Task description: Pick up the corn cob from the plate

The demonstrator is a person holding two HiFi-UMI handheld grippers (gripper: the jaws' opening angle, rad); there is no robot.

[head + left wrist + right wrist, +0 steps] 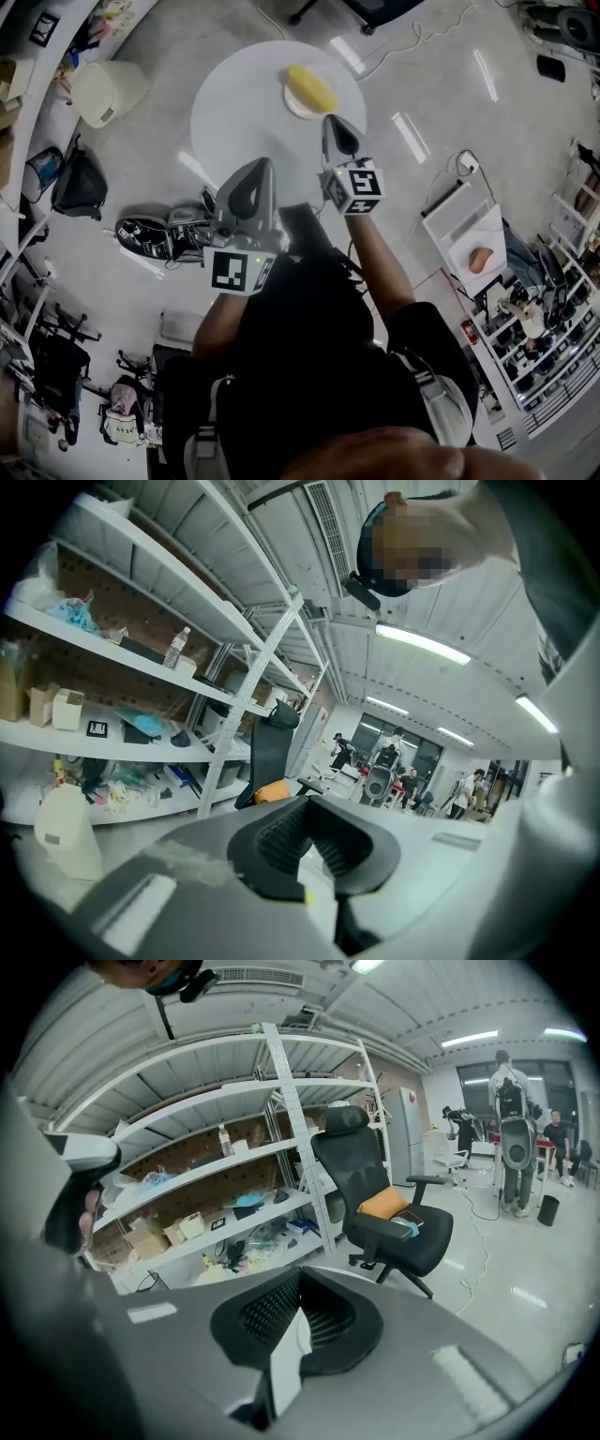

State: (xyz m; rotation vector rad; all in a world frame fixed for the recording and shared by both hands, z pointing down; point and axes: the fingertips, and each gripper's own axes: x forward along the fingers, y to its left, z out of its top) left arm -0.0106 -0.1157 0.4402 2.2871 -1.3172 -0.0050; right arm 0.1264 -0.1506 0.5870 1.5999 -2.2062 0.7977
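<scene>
In the head view a yellow corn cob (311, 88) lies on a small pale plate (294, 106) at the far right of a round white table (239, 112). My right gripper (339, 134) hangs just short of the plate, pointing at it, jaws shut and empty. The left gripper (249, 186) is lower and to the left, over the table's near edge, also shut with nothing in it. Both gripper views look out over the room past closed jaws, the left gripper (314, 808) and the right gripper (300, 1277); neither shows the cob or the plate.
A black office chair (384, 1213) and white shelving (225, 1185) with clutter stand beyond the table. On the floor are a white bin (108, 89), black bags (80, 183) and cables. A white cart (469, 234) stands at the right. People stand far off (511, 1129).
</scene>
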